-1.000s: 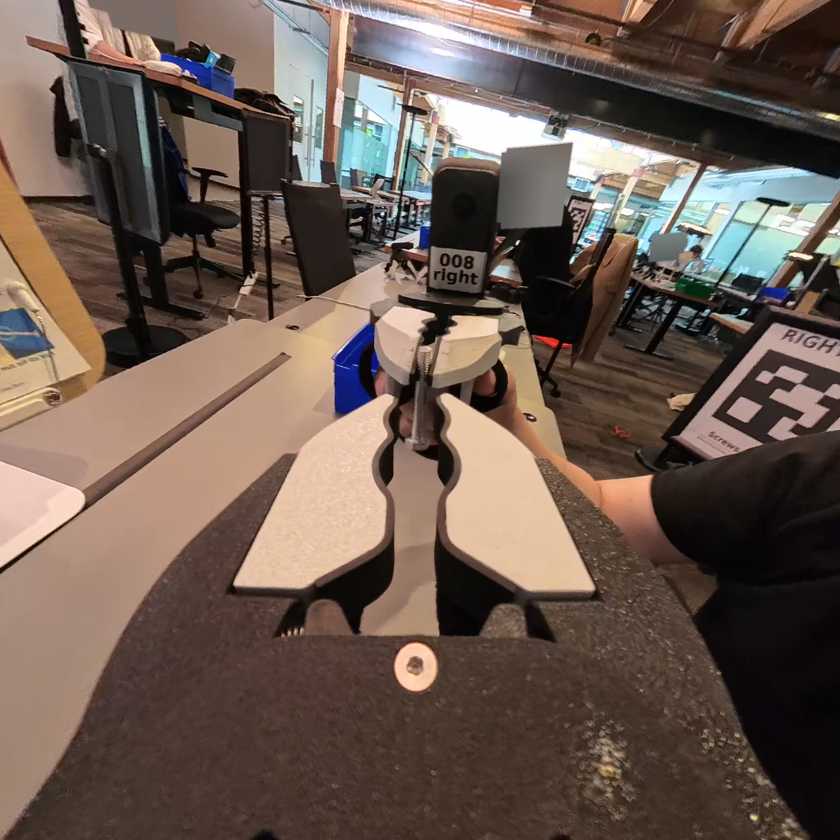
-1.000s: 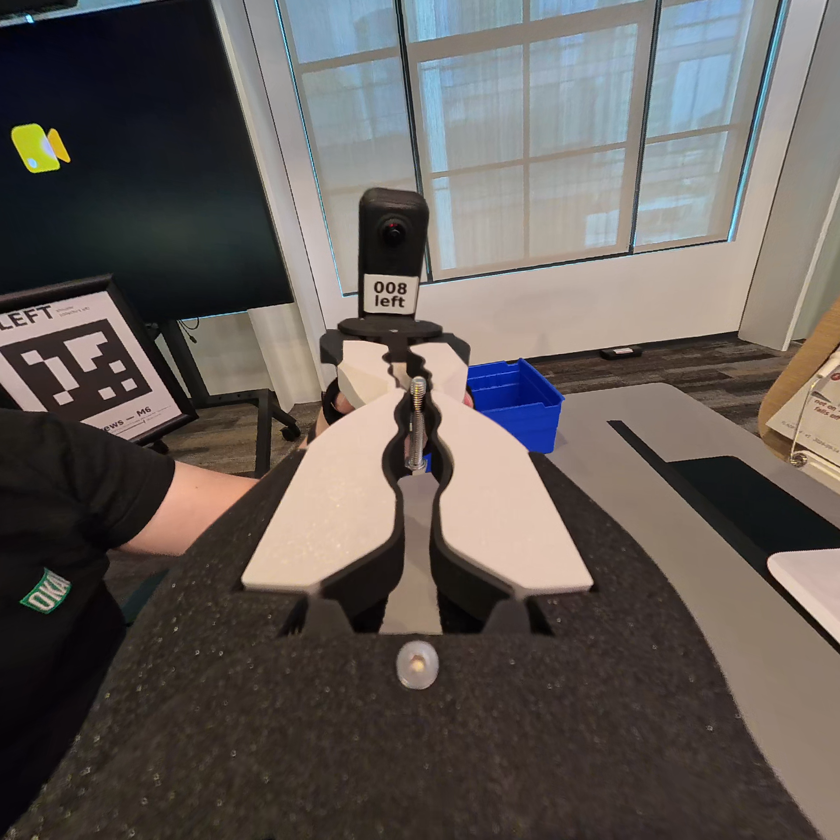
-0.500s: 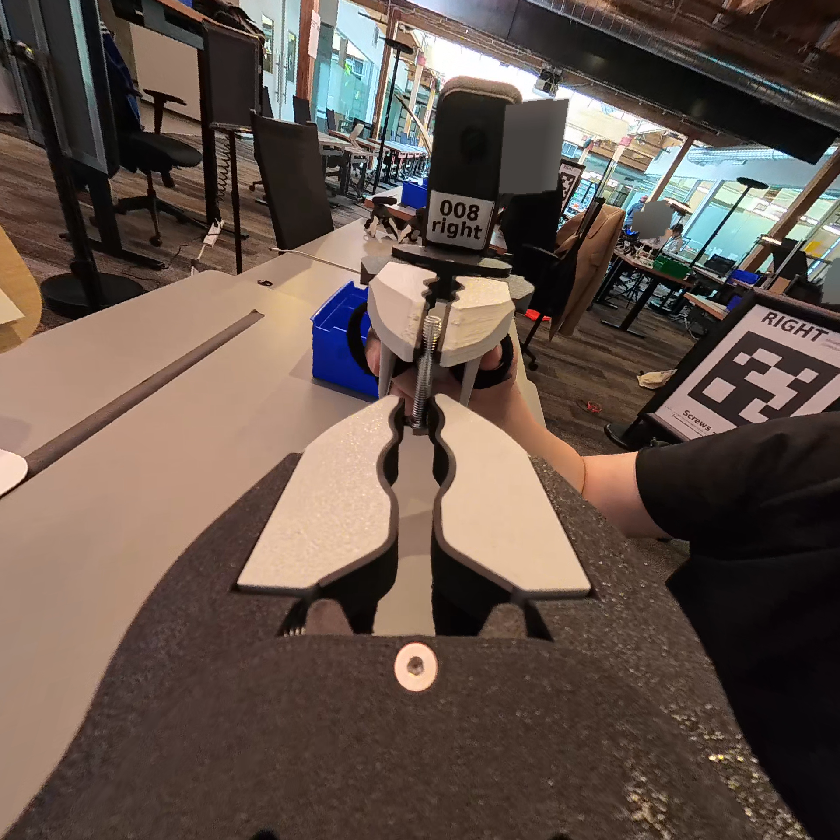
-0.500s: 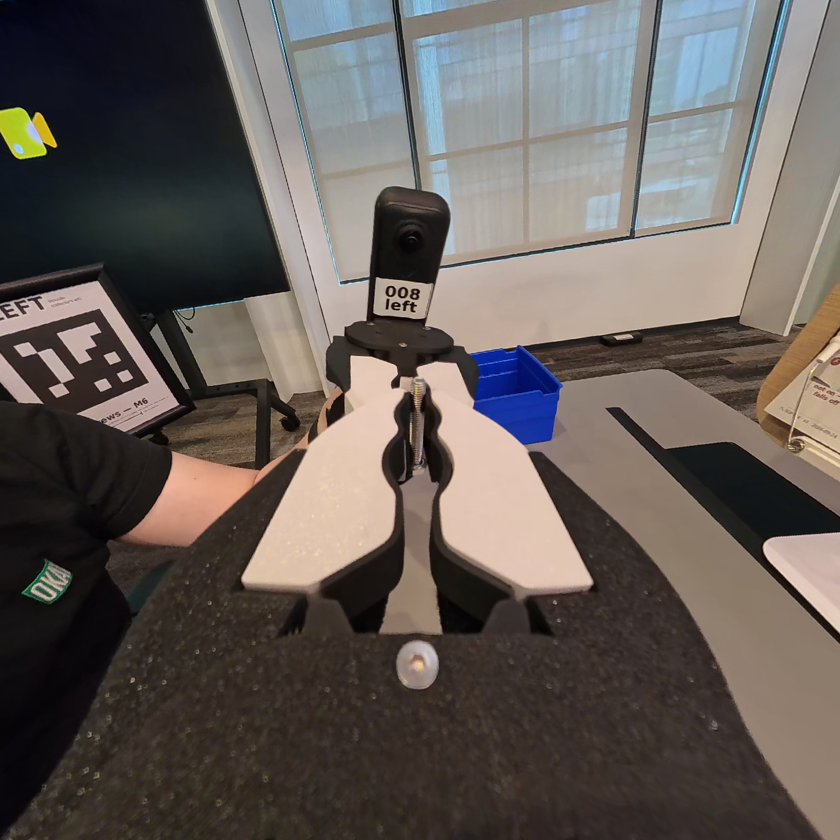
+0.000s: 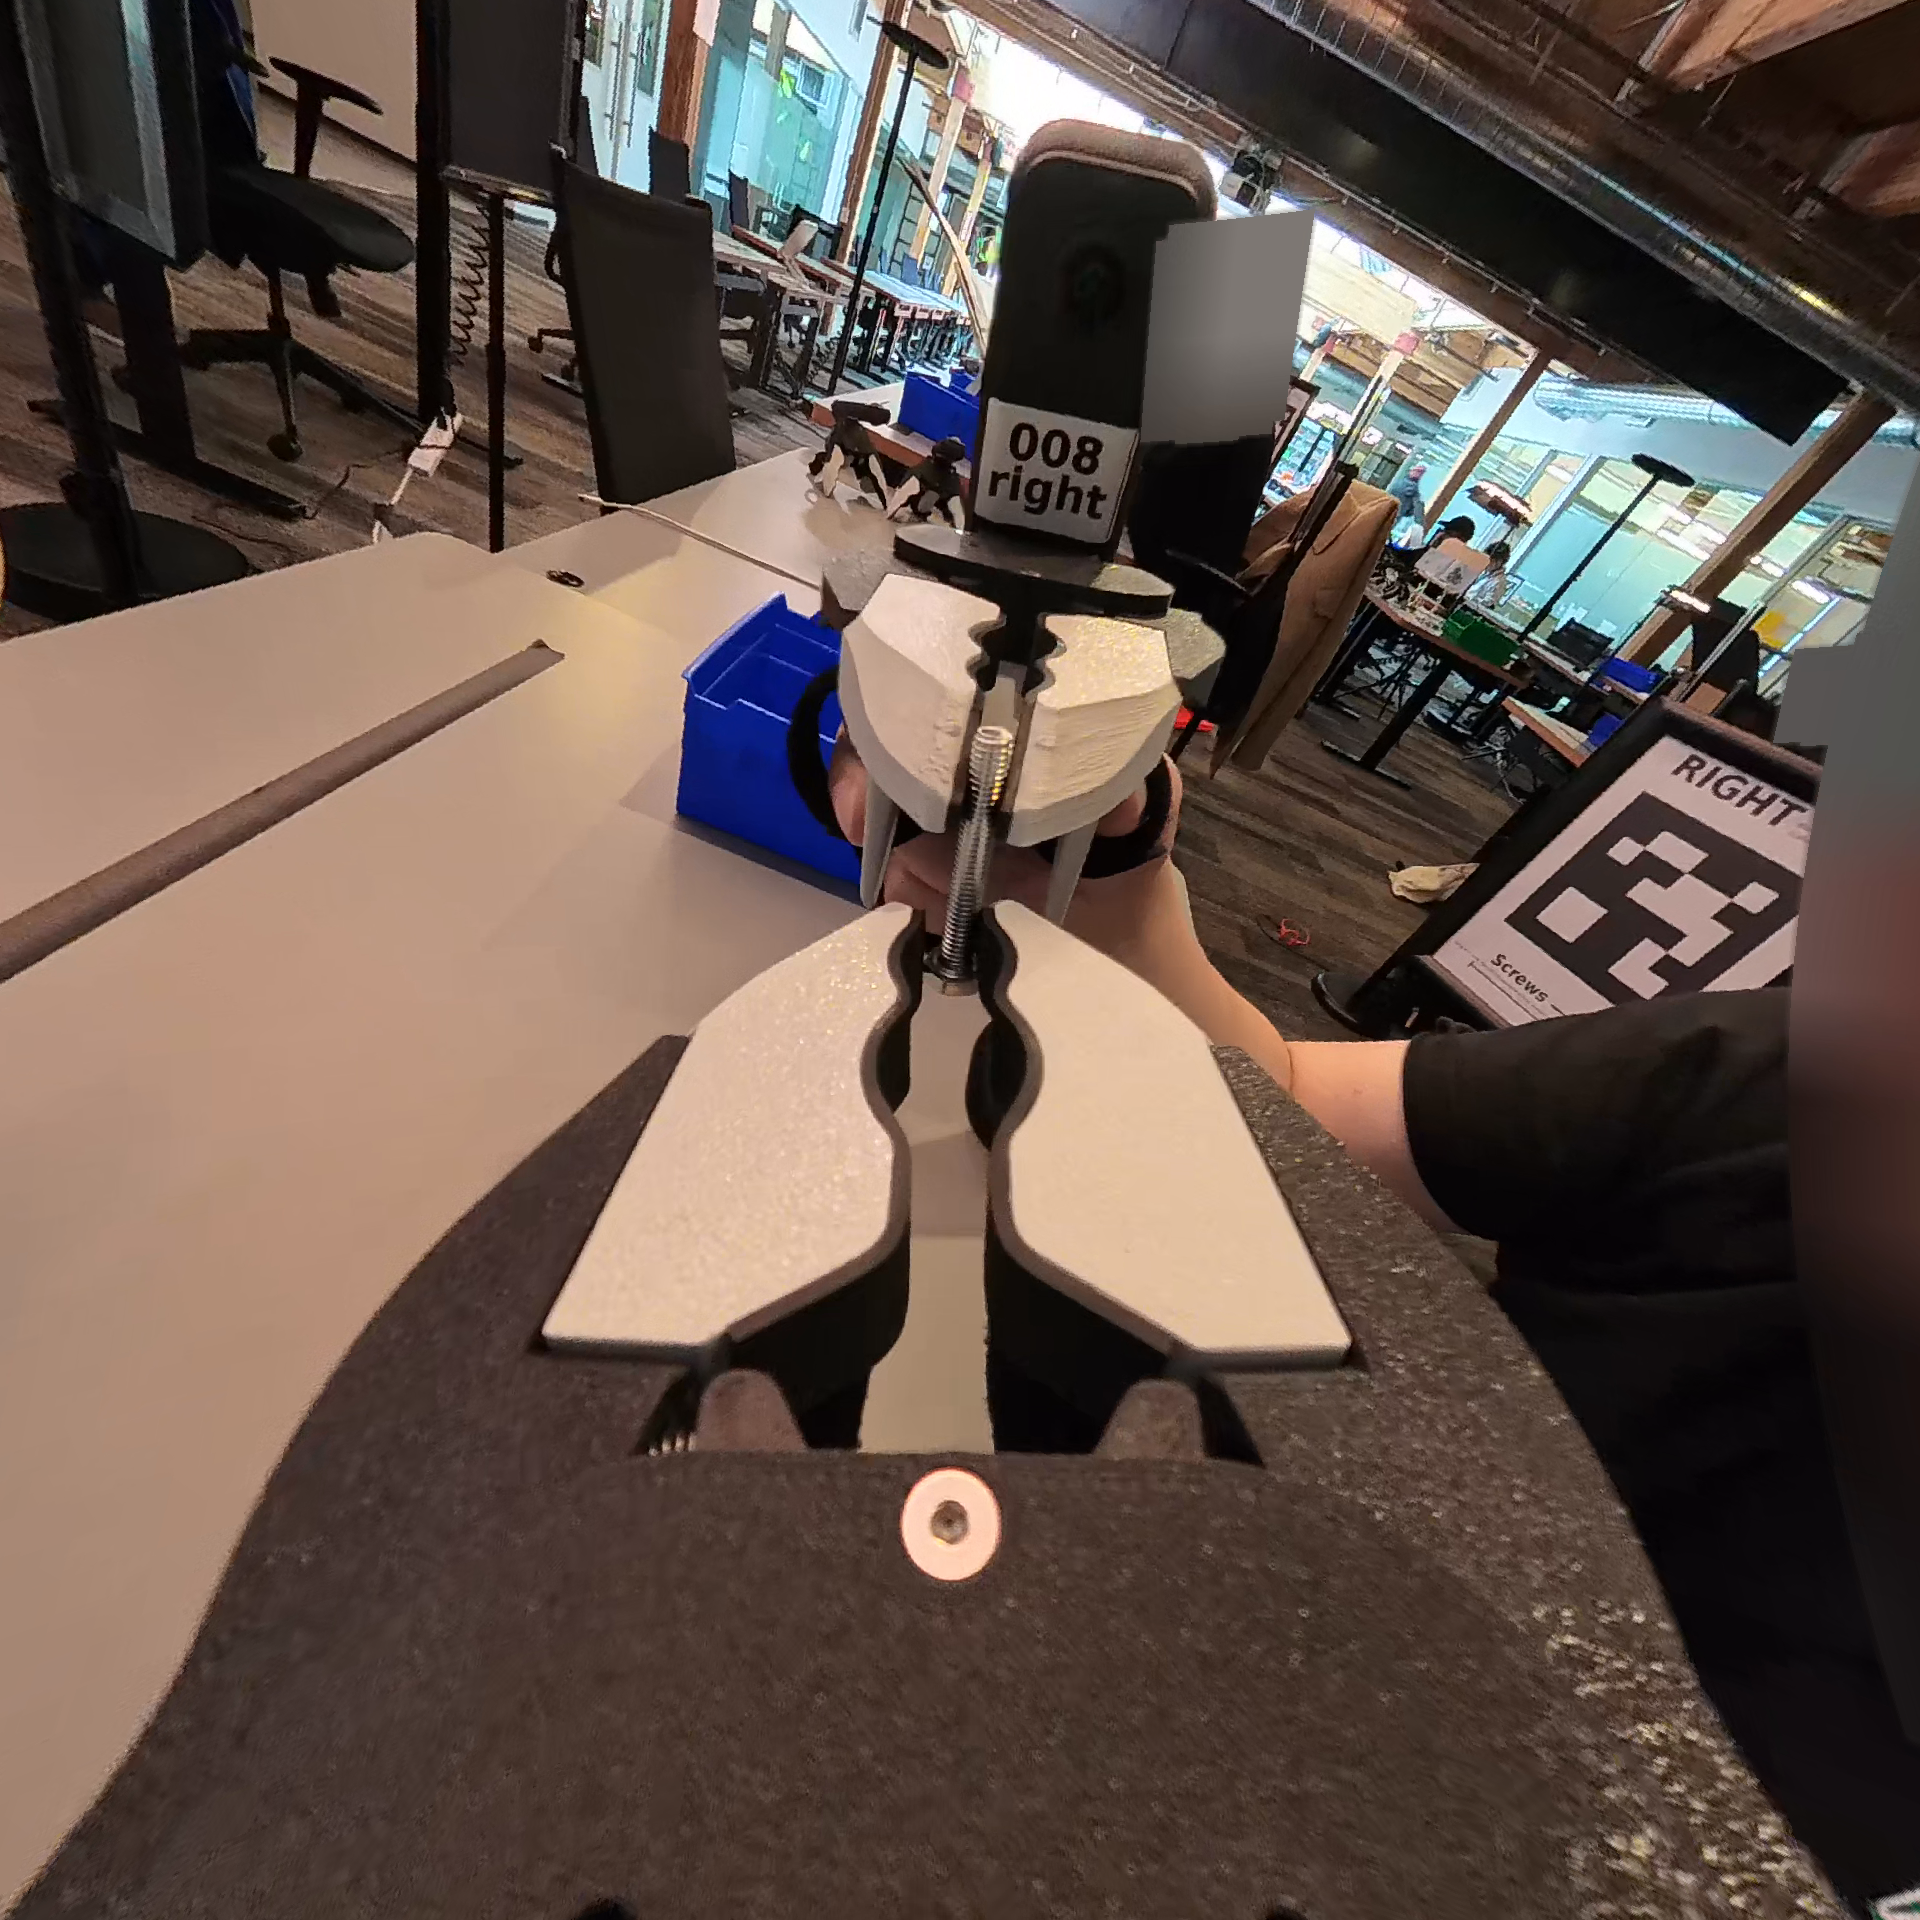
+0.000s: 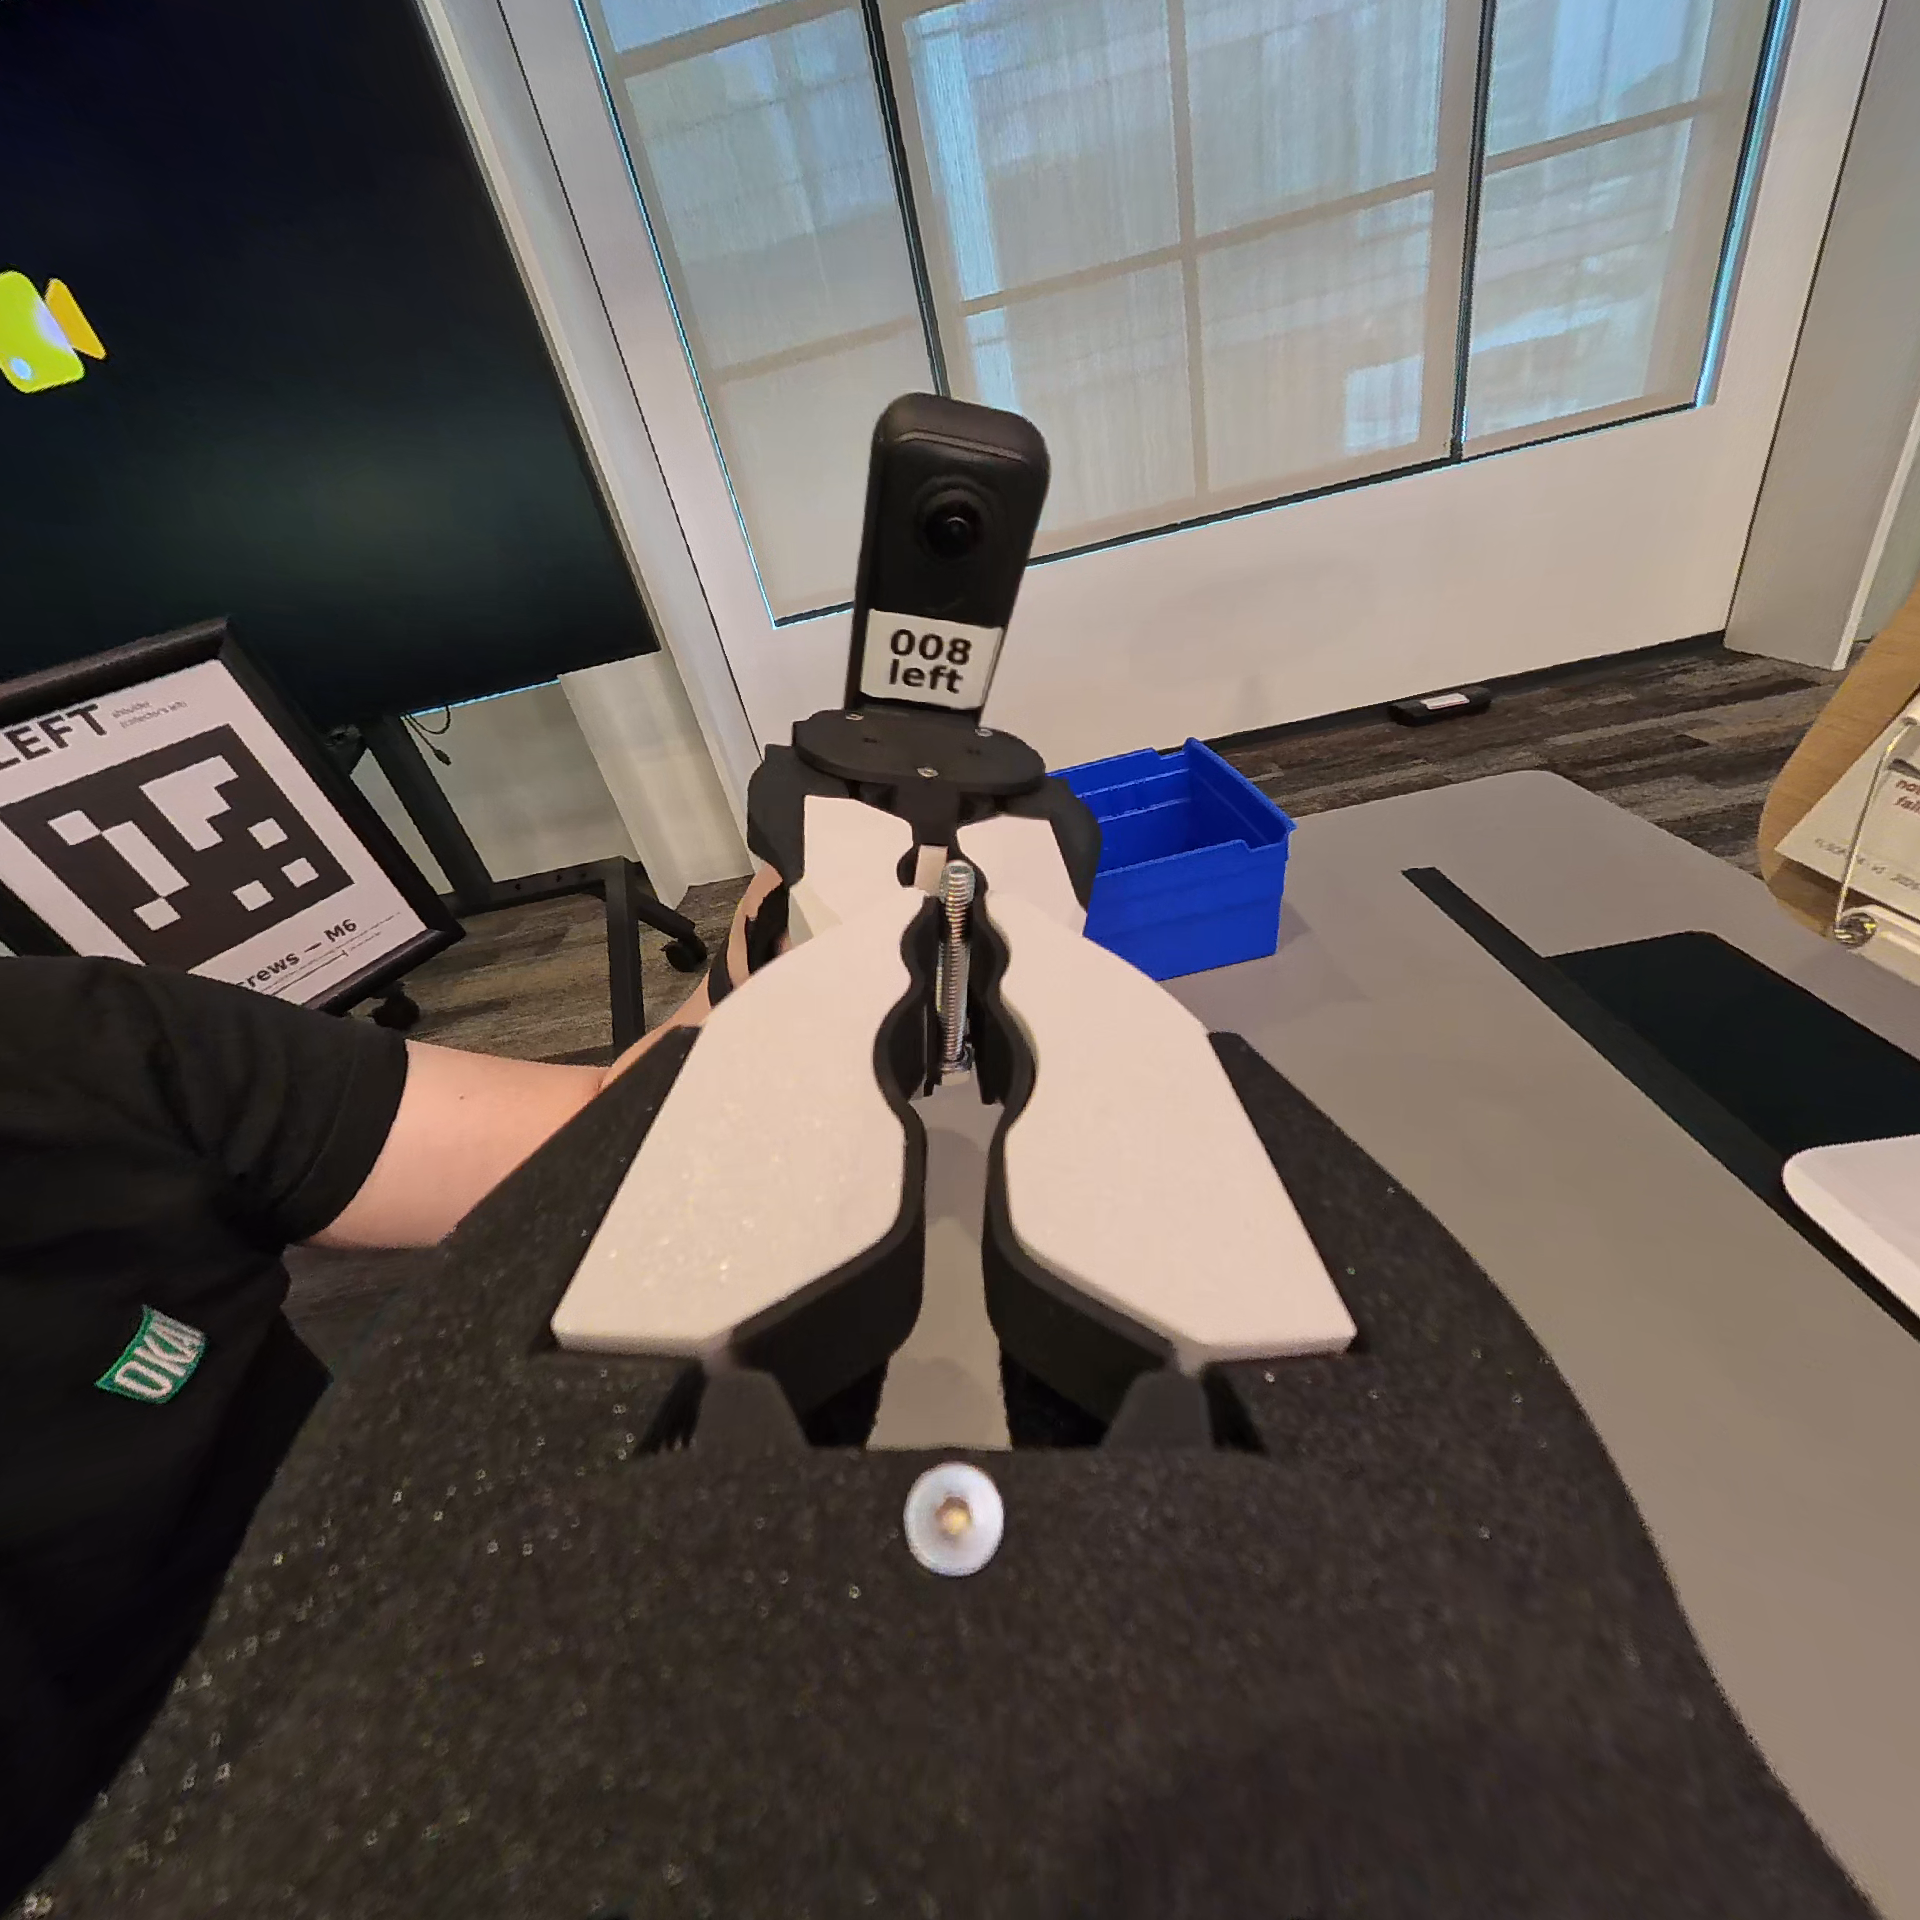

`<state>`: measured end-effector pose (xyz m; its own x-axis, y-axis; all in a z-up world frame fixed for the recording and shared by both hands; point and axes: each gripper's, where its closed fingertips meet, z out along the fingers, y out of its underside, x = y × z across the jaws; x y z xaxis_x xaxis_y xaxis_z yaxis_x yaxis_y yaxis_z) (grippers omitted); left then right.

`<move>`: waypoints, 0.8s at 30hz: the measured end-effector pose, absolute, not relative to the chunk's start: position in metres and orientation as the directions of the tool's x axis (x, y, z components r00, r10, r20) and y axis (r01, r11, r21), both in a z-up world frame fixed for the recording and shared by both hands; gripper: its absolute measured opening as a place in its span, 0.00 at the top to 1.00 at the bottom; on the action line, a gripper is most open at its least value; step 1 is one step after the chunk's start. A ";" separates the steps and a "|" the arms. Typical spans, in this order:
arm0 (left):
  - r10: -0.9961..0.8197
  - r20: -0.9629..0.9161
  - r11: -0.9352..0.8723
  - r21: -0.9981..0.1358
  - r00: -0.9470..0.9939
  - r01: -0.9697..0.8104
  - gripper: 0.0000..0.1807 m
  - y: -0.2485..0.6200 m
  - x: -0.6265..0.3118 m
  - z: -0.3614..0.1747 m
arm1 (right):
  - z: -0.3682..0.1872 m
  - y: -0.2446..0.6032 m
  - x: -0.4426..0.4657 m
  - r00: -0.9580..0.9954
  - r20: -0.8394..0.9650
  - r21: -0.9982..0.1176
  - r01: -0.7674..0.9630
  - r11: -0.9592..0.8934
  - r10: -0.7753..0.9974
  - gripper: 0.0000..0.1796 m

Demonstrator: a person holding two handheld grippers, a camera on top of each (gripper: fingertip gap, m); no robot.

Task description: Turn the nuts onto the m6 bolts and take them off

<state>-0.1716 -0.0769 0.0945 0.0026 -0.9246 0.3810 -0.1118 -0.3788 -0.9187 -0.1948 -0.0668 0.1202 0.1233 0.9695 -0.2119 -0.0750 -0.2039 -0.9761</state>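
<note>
My left tool [image 5: 951,961]: white fingers, black speckled foam body. Bolt [image 5: 971,842]: bright silver. Bin [image 5: 753,727] at desk [image 5: 312,987] far edge: blue. Desk: pale grey. Framed marker board [image 5: 1652,894]: black-and-white squares.

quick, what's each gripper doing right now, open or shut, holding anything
Left gripper: shut on the nut at the bolt's near end.
Right gripper: shut on the bolt, held along its fingers.
</note>
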 end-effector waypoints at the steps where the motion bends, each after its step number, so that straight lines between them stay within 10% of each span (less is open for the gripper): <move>1: -0.922 0.387 -0.385 -0.916 -0.002 -0.112 0.95 -0.077 -0.171 0.094 | 0.120 -0.066 -0.195 0.123 -0.217 -0.975 -0.075 -0.209 0.968 0.97; 24: -0.912 0.411 -0.408 -0.906 -0.002 -0.108 0.96 -0.072 -0.170 0.091 | 0.116 -0.061 -0.193 0.128 -0.268 -0.963 -0.074 -0.261 0.955 0.97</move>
